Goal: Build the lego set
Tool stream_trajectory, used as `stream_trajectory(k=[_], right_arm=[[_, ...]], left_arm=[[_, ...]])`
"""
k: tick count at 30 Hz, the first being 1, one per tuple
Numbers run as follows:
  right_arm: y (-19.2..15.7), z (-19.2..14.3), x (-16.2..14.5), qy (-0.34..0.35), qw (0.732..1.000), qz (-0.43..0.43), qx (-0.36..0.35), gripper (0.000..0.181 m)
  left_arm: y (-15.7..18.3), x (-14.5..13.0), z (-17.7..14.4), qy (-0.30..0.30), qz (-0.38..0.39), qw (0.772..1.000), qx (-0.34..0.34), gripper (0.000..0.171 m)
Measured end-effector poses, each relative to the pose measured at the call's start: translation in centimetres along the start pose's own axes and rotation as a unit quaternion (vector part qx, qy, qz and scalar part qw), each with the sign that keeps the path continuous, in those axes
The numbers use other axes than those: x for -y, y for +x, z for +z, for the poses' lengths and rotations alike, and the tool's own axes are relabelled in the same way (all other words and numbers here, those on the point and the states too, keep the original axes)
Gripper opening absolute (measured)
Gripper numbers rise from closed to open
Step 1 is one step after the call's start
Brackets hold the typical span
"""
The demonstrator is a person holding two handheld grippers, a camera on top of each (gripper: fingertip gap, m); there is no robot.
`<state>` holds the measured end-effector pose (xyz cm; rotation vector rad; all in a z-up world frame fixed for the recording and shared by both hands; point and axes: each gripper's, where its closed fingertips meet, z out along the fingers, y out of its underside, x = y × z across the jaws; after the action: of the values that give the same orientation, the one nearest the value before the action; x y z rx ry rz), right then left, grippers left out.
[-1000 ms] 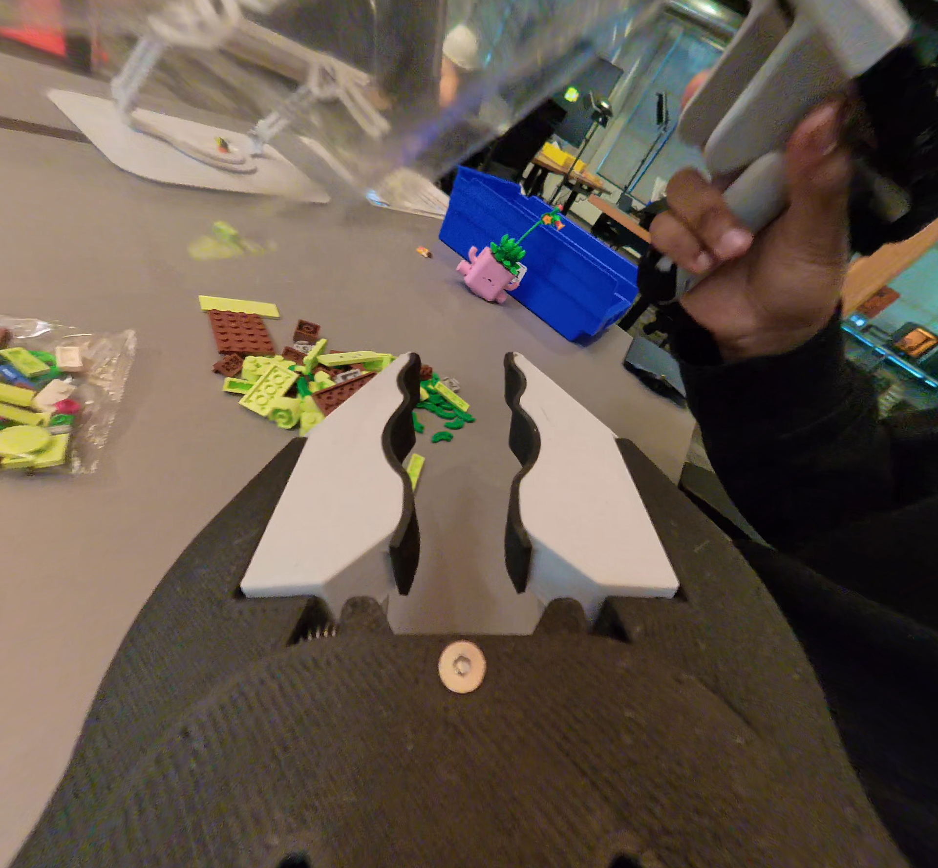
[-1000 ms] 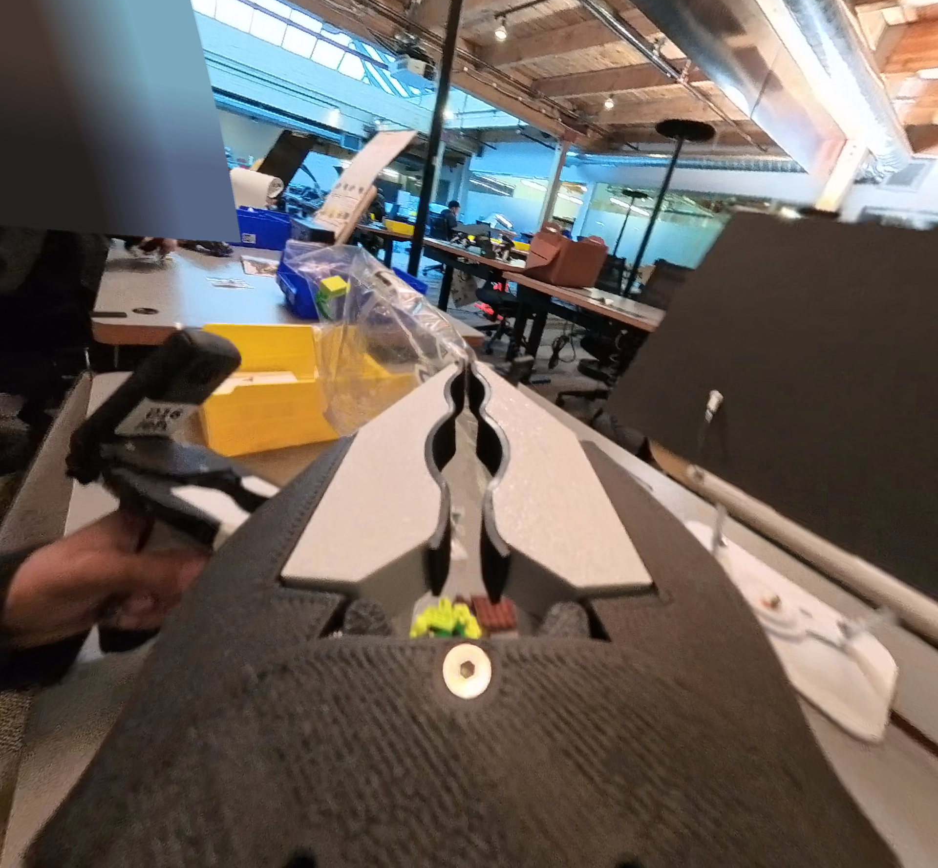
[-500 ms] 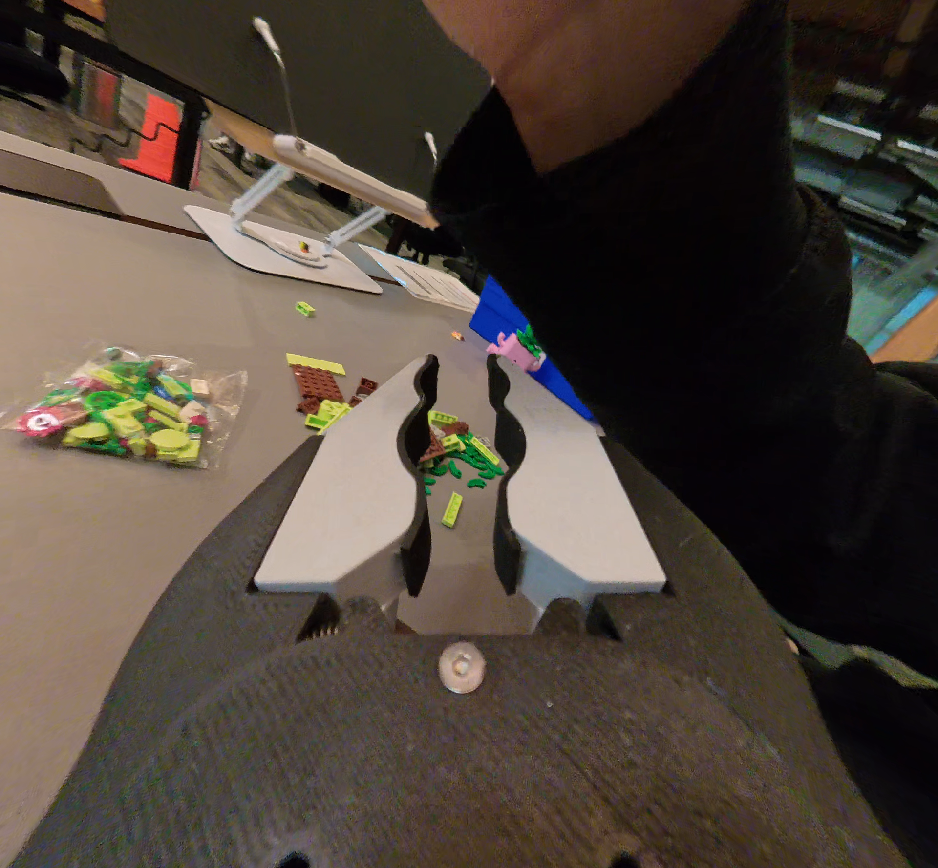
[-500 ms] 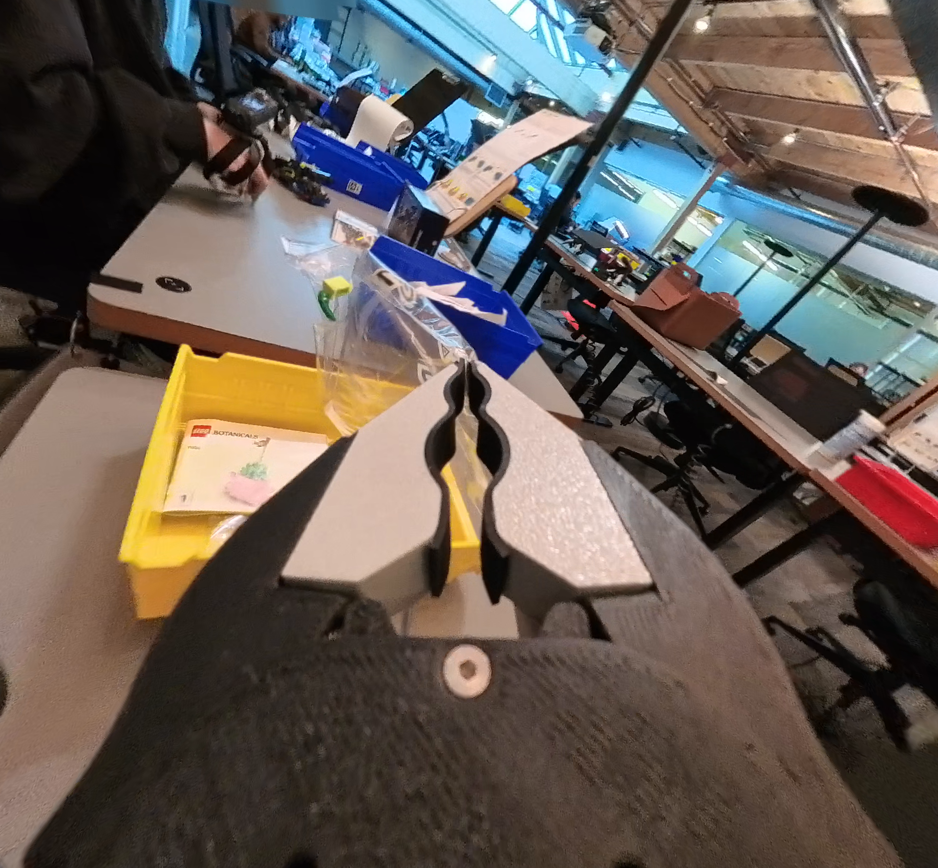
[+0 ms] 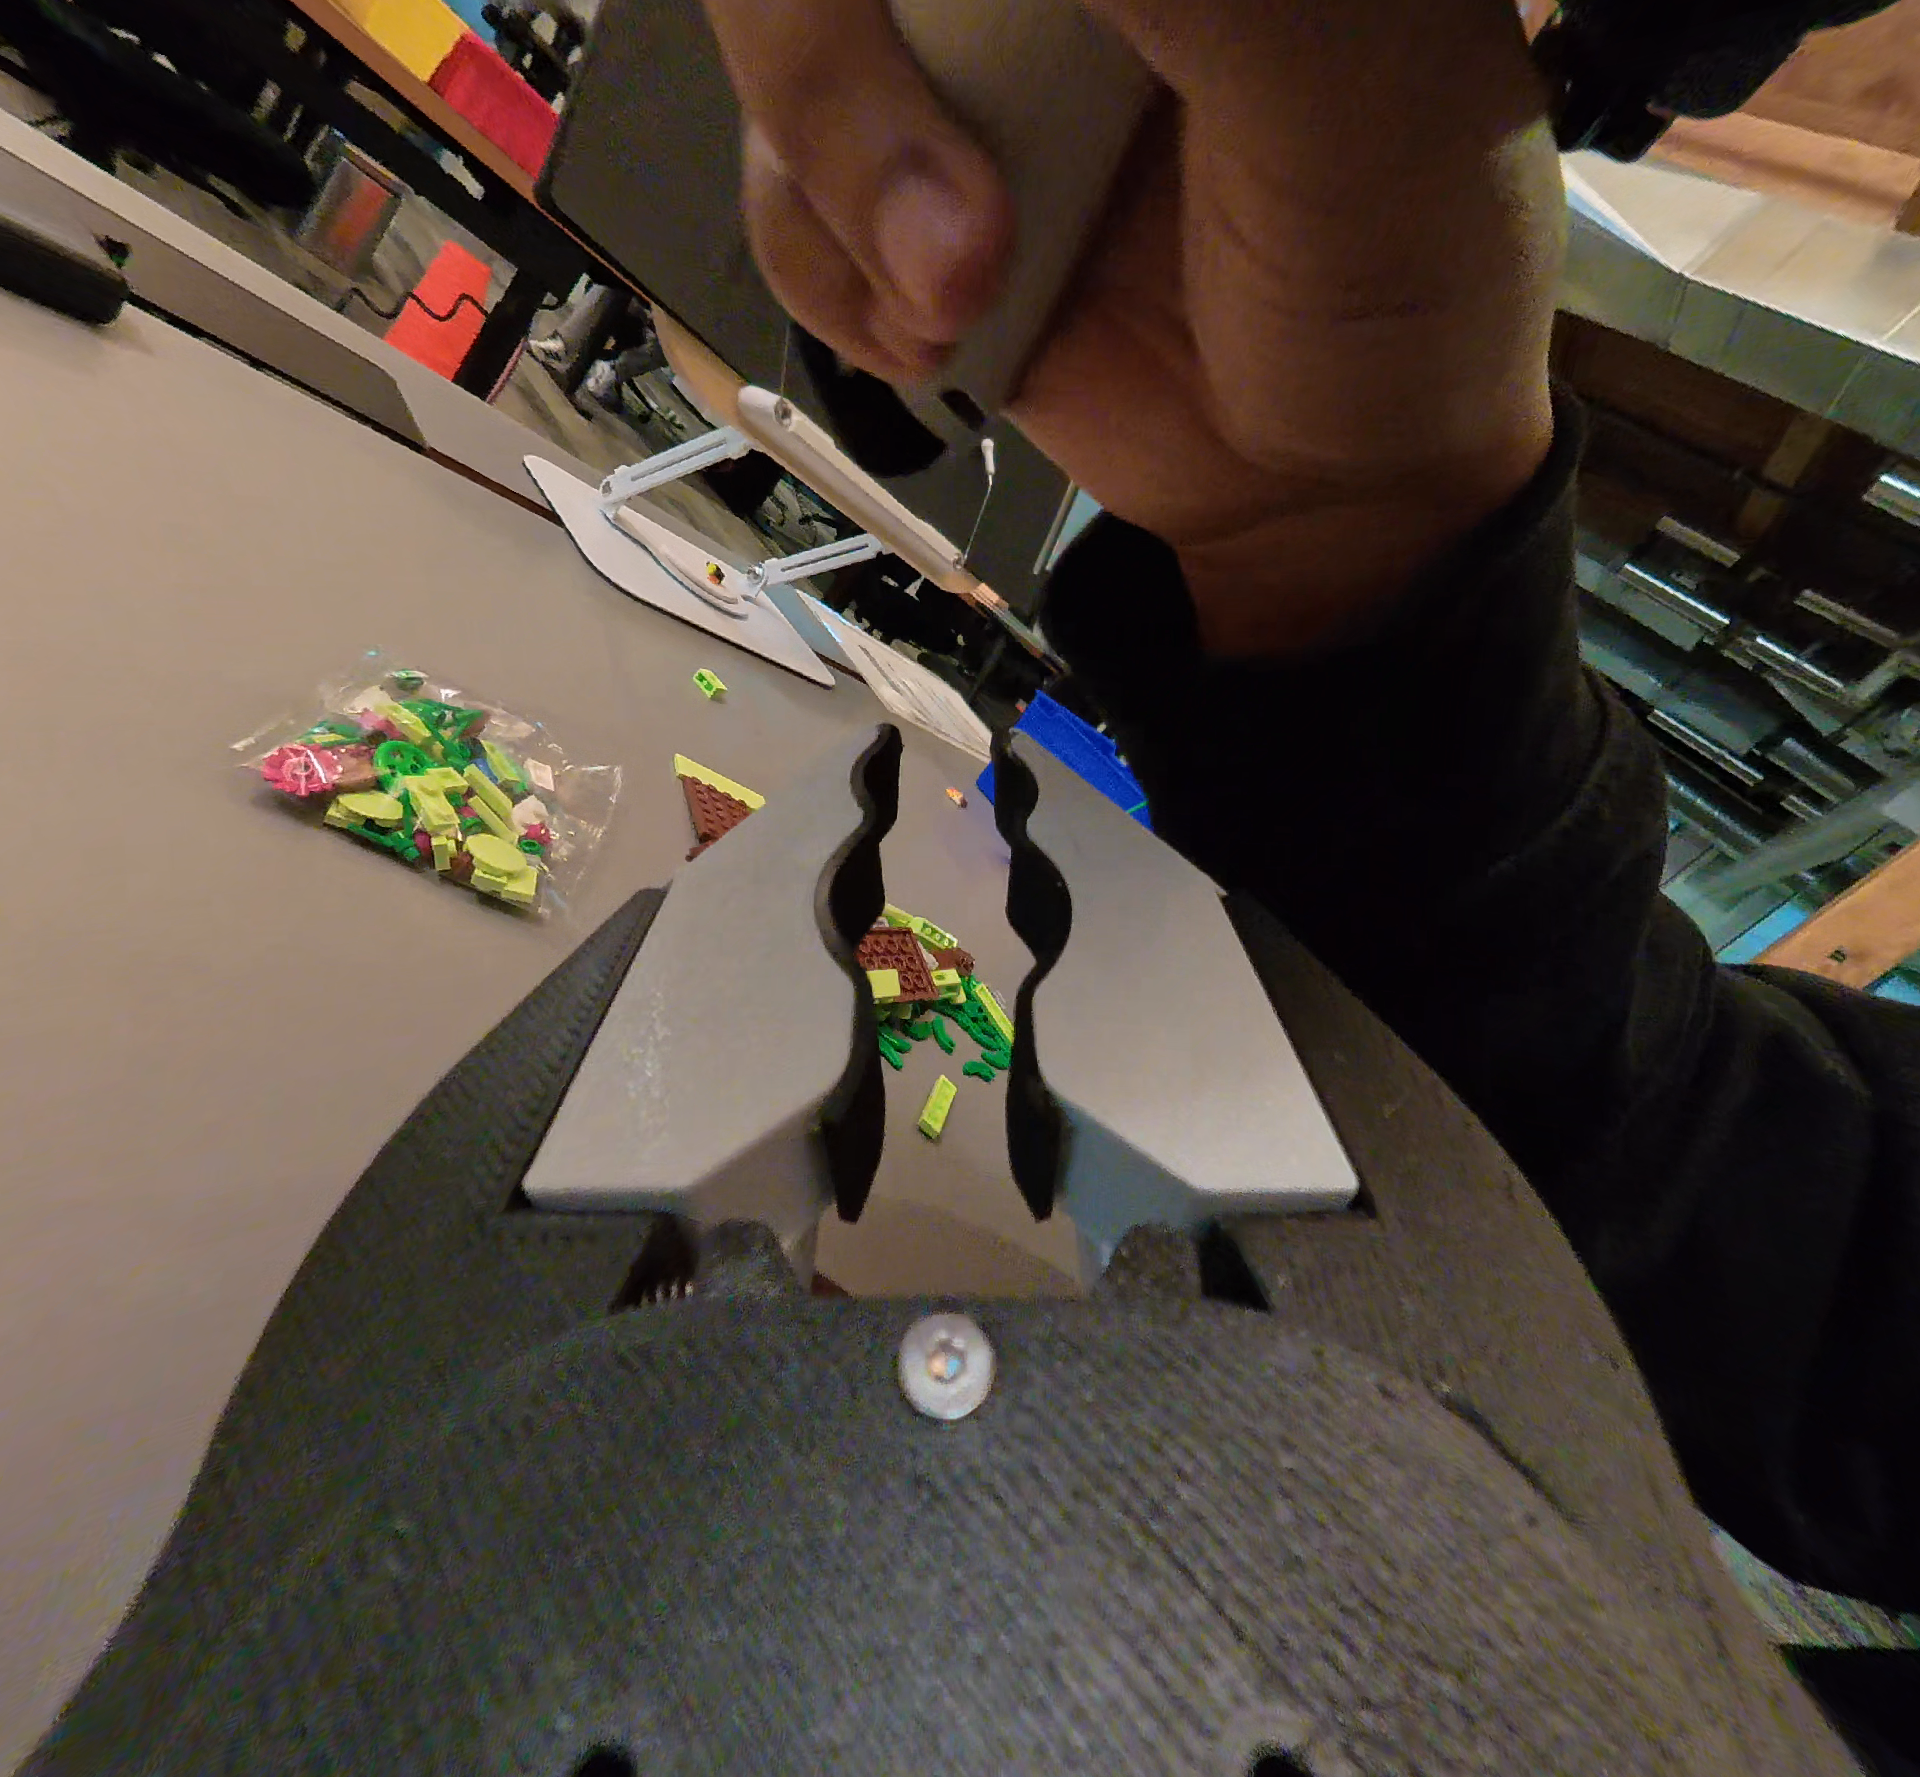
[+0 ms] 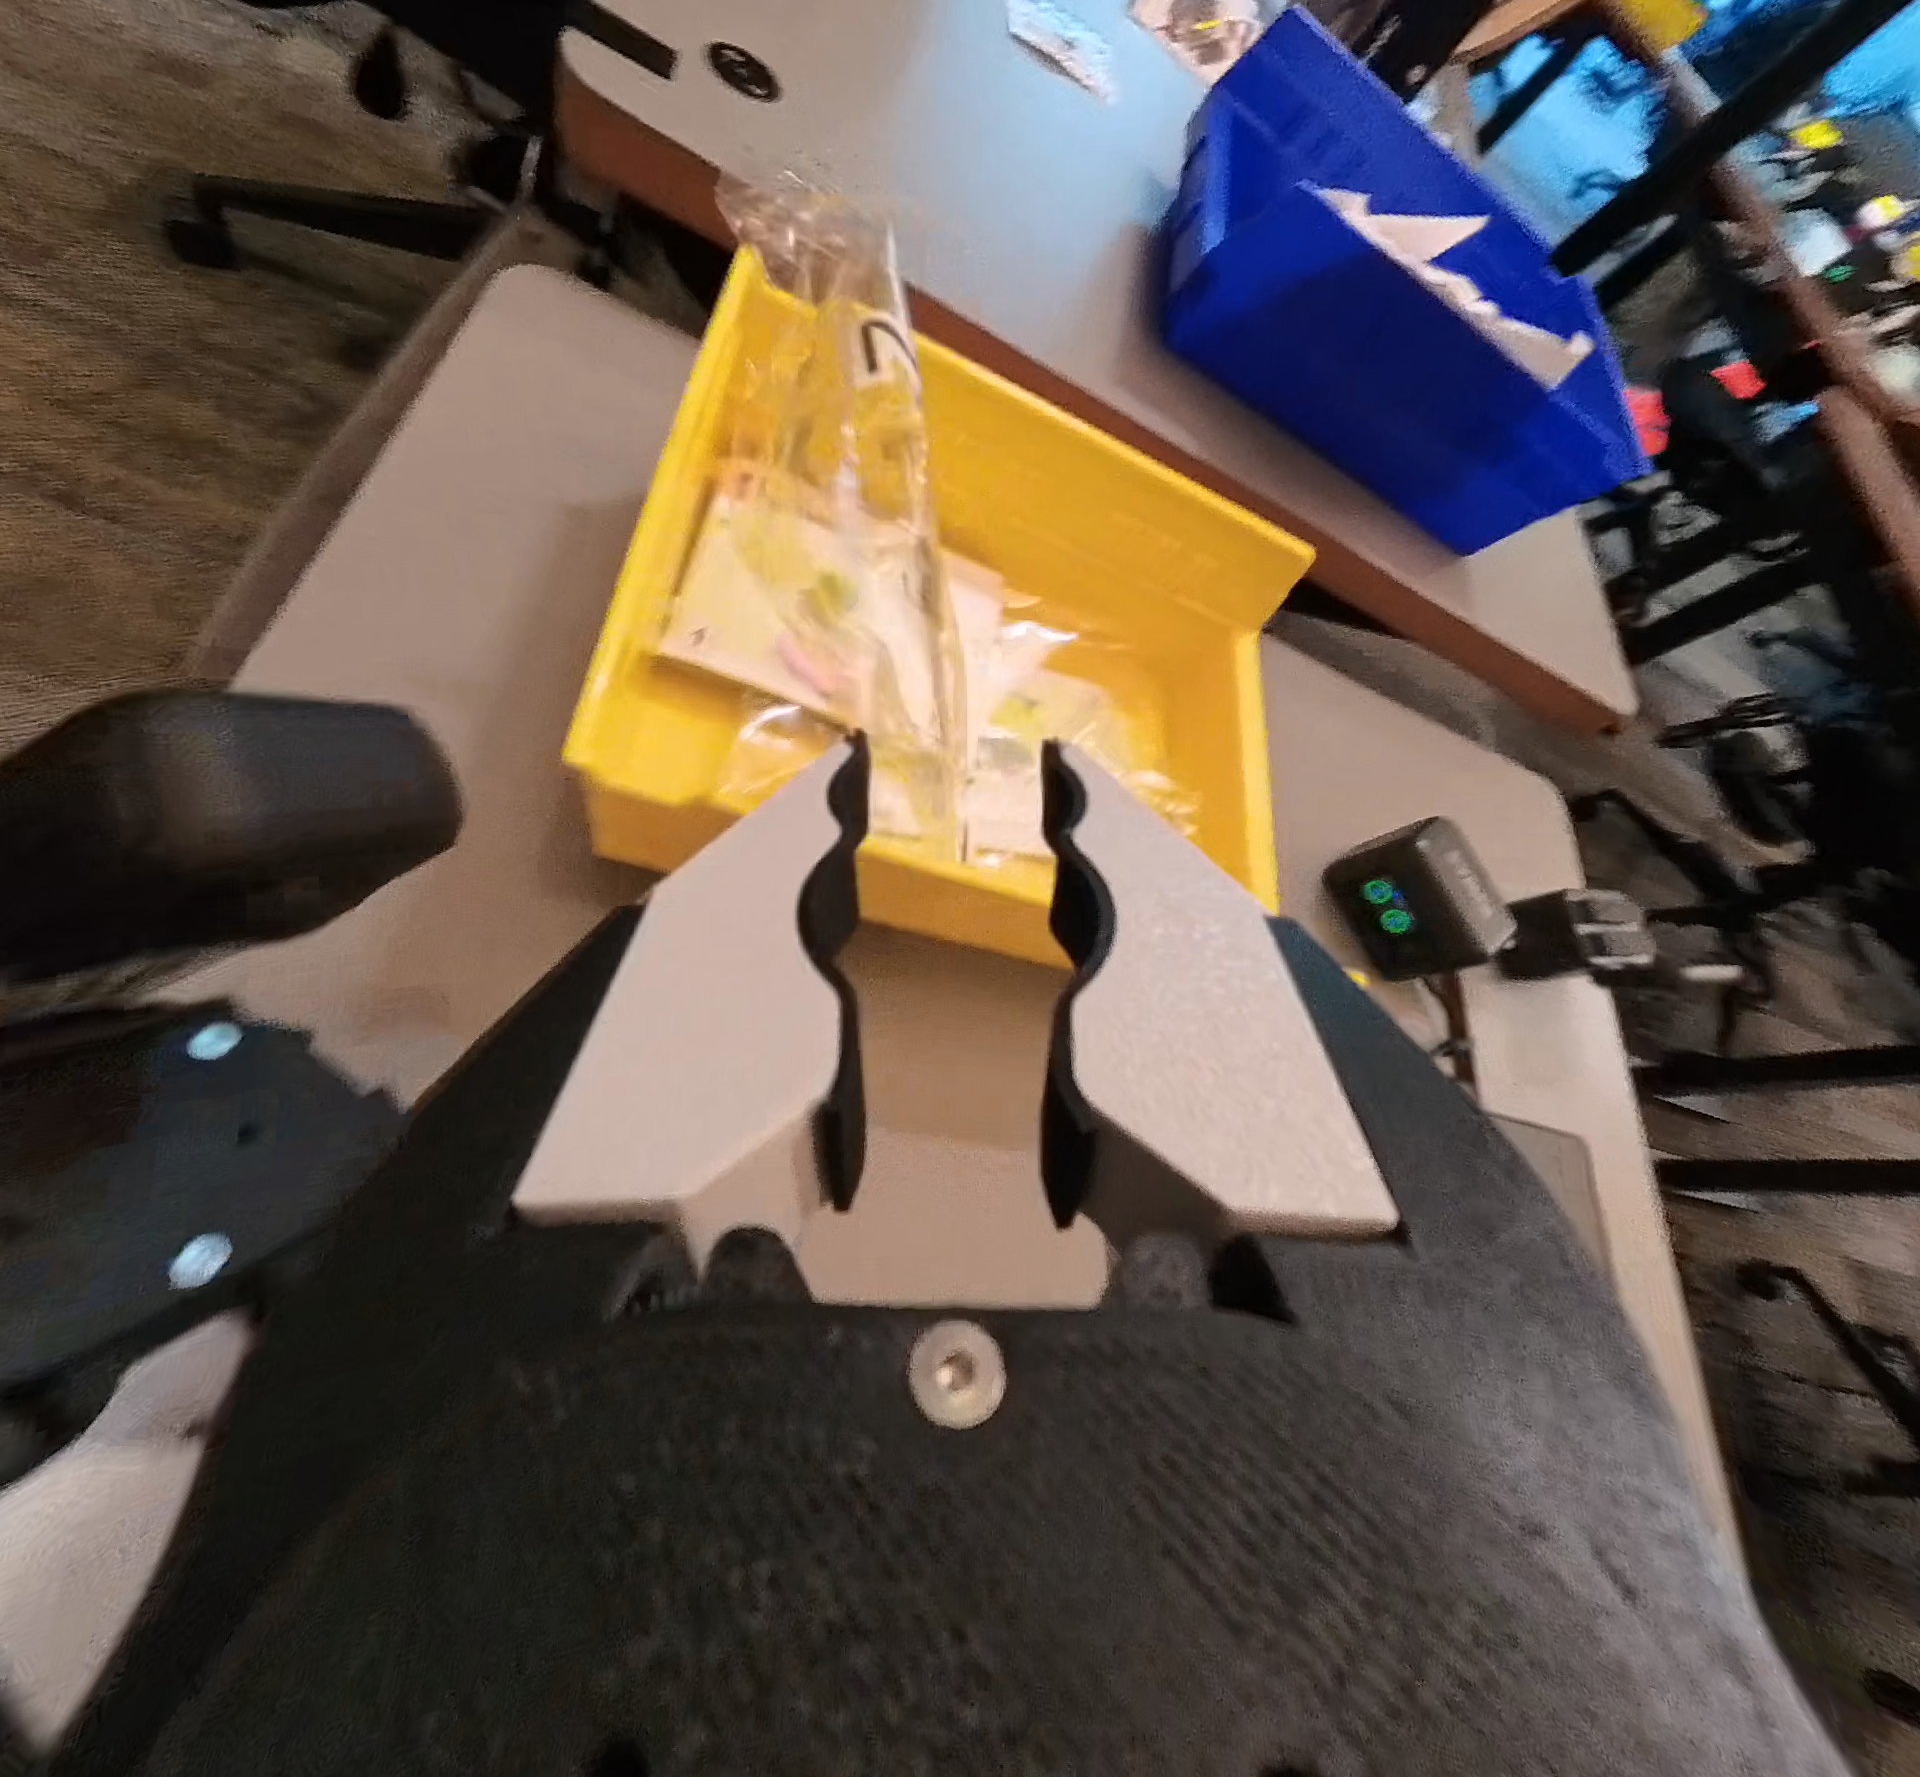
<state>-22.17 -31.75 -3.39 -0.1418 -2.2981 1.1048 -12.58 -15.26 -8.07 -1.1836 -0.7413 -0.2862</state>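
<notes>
In the left wrist view, my left gripper is open and empty above the grey table. A pile of loose green, lime and brown lego pieces lies between and beyond its fingers. A sealed clear bag of lego pieces lies to the left. A hand holding the other gripper's handle fills the top. In the right wrist view, my right gripper is open over a yellow bin. An empty clear plastic bag stands loose in the bin just beyond the fingertips, on top of a booklet and other bags.
A white stand with a dark panel and a blue bin sit at the table's far side. In the right wrist view a blue bin is on another table, a black device with green lights lies right, and a black handle is at the left. The grippers' ends are close to 20 cm from one another.
My right gripper swung down over the yellow bin and opened, letting go of the clear bag it held. My left gripper stayed open and tilted; the hand moved across its view.
</notes>
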Motion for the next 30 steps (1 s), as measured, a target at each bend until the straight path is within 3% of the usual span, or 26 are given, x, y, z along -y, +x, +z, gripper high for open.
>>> stream_trajectory(k=[6, 11, 21, 26, 28, 30], right_arm=[[2.5, -6.9, -3.4, 0.012, 0.997, 0.069, -0.029, 0.033], [4.3, -10.9, -10.4, -0.019, 0.981, 0.172, -0.086, 0.034], [3.0, -21.0, -21.9, -0.059, 0.926, 0.315, -0.200, 0.038], [-0.5, -25.1, -26.9, -0.054, 0.895, 0.390, -0.207, 0.047], [-2.2, -26.1, -28.5, -0.049, 0.888, 0.408, -0.206, 0.054], [-3.9, -26.8, -29.7, -0.044, 0.885, 0.416, -0.202, 0.062]], left_arm=[[-0.1, -1.0, 0.6, -0.020, -0.005, 1.000, 0.003, 0.016], [-0.8, -1.5, 0.7, -0.033, 0.000, 0.999, 0.025, 0.017], [-1.7, -2.7, 0.9, -0.076, 0.033, 0.995, 0.051, 0.021], [-1.2, -4.5, 1.8, -0.119, 0.079, 0.988, 0.058, 0.023], [-0.9, -5.4, 2.2, -0.142, 0.106, 0.982, 0.060, 0.033], [-0.8, -6.4, 2.9, -0.161, 0.139, 0.974, 0.072, 0.071]])
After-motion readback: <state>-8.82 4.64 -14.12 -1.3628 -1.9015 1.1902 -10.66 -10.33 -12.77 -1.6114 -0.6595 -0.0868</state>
